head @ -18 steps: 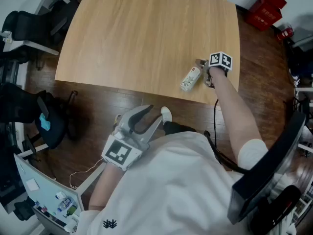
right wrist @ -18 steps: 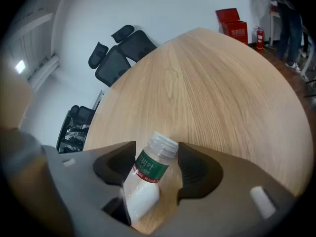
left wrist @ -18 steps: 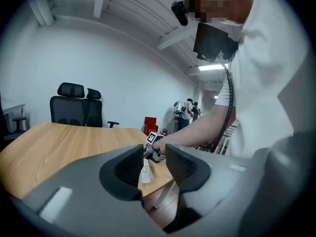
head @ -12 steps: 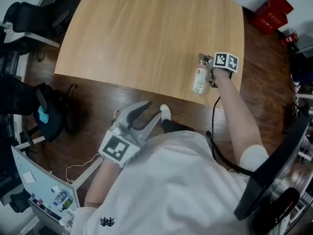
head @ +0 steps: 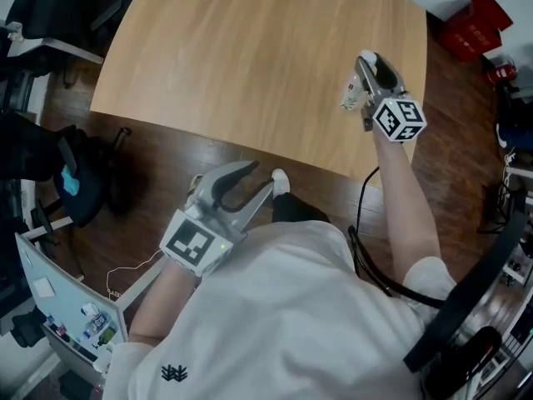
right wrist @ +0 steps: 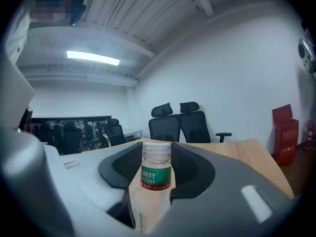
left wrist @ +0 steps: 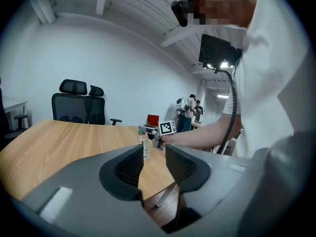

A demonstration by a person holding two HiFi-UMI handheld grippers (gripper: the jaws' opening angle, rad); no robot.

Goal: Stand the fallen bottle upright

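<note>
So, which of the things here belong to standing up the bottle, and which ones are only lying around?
Belong to the job:
- bottle, gripped in the right claw
- wooden table under it

Just lying about:
- left claw, open and empty, away from the table
- black office chairs
- red box on the floor
</note>
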